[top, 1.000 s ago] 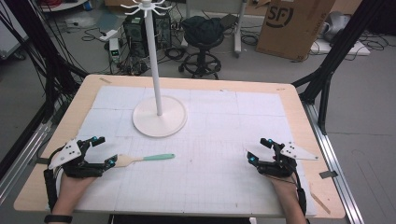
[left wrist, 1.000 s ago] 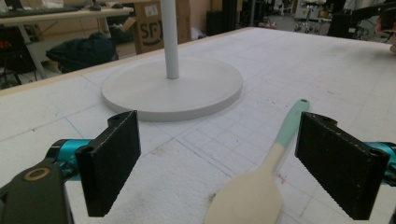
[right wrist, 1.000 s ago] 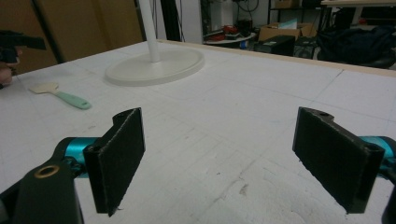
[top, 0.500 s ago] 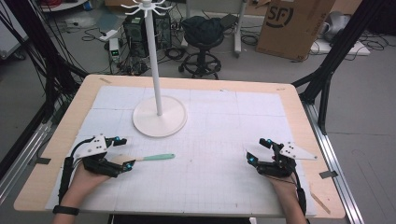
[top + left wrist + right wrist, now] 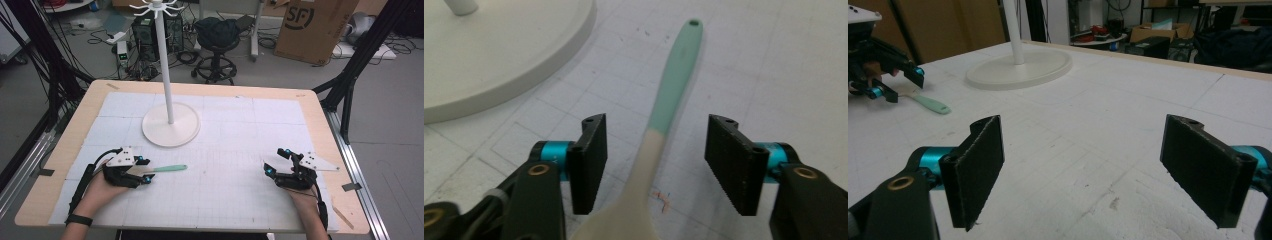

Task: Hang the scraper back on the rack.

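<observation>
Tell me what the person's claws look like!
Each claw, left and right, is black with two flat ribbed black pads, bright blue collars and brass screws. A pale grey three-cornered plate rides on top. A black cable trails back along each arm. The left wrist wears a black band.

In the left gripper view, the left gripper (image 5: 656, 167) rose from the bottom of the frame, its jaws having just been closing. Between them, clear of both pads, lay a spoon (image 5: 664, 120), its mint handle running toward the upper centre. A white stand base (image 5: 499, 55) filled the upper left.
</observation>
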`<state>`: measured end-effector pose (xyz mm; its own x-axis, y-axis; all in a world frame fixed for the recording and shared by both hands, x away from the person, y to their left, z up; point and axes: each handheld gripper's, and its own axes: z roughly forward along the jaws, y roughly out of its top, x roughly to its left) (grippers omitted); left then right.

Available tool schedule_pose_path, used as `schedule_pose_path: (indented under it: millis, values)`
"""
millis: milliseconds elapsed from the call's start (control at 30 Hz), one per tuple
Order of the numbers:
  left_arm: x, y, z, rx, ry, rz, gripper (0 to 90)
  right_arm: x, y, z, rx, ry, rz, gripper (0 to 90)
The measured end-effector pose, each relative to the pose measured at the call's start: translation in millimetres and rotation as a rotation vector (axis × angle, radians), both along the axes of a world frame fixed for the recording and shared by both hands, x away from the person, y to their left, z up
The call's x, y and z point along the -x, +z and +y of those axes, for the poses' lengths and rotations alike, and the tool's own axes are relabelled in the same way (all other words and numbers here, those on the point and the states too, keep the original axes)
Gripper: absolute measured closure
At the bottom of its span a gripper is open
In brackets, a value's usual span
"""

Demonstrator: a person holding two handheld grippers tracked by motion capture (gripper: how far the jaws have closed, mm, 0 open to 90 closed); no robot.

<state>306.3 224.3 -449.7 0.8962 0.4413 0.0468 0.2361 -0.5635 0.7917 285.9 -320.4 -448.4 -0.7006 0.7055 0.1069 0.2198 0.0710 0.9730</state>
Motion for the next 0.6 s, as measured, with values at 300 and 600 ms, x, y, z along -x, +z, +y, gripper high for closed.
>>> schedule_pose_path:
  millis: [300, 600]
  values:
    - [-5.0, 1.5, -0.2, -0.007, -0.005, 0.039, 69.8, 0.1, 0.1, -0.2, -0.003, 0.0, 0.004, 17.0]
    - [-2.9, -0.9, 1.4, 0.004, 0.008, 0.012, 76.7, 0.0, 0.0, -0.4, -0.002, 0.003, 0.004, 17.0]
